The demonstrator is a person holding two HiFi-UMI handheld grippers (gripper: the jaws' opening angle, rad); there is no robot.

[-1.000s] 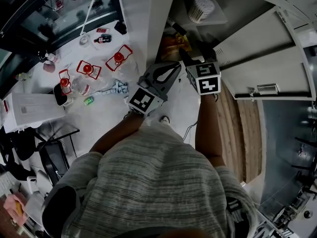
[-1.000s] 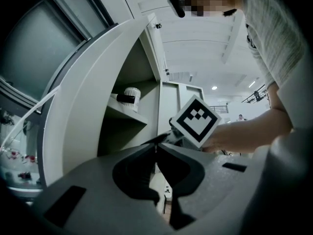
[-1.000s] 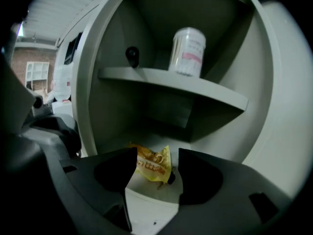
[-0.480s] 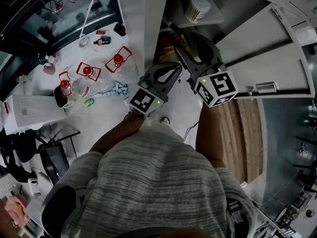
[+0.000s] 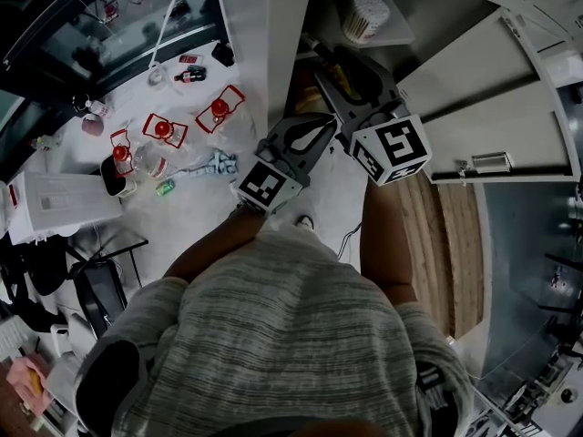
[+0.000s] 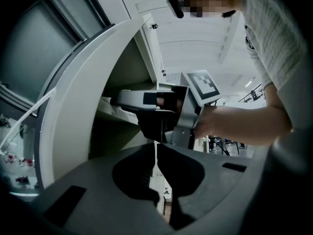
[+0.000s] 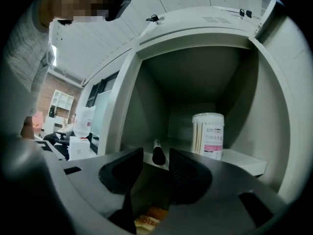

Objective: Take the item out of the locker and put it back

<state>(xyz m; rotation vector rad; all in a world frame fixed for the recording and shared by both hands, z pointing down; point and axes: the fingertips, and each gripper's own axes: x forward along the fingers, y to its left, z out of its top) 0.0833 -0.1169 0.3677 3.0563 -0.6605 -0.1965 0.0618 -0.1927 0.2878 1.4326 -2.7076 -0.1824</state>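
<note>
Firstly, head view: a person stands before the open locker (image 5: 284,25). The right tool (image 5: 351,76) reaches level into the upper compartment, near a dark pen (image 5: 314,48) lying on the shelf (image 5: 392,39). A swab tub (image 5: 369,15) stands further in. The left tool (image 5: 314,126) is held just outside the opening, beside the right one.

Left gripper view: the left tool (image 6: 156,153) has its jaws pressed together with nothing between them. The right tool (image 6: 161,114) crosses ahead, gripped by a hand.

Right gripper view: the right tool (image 7: 155,166) has its jaws spread, having just been closing. The pen (image 7: 158,153) juts over the shelf edge and its capped end shows in the gap, clear of both pads. The swab tub (image 7: 208,135) stands upright to the right of the pen. An orange packet (image 7: 149,219) lies in the compartment below.
</note>
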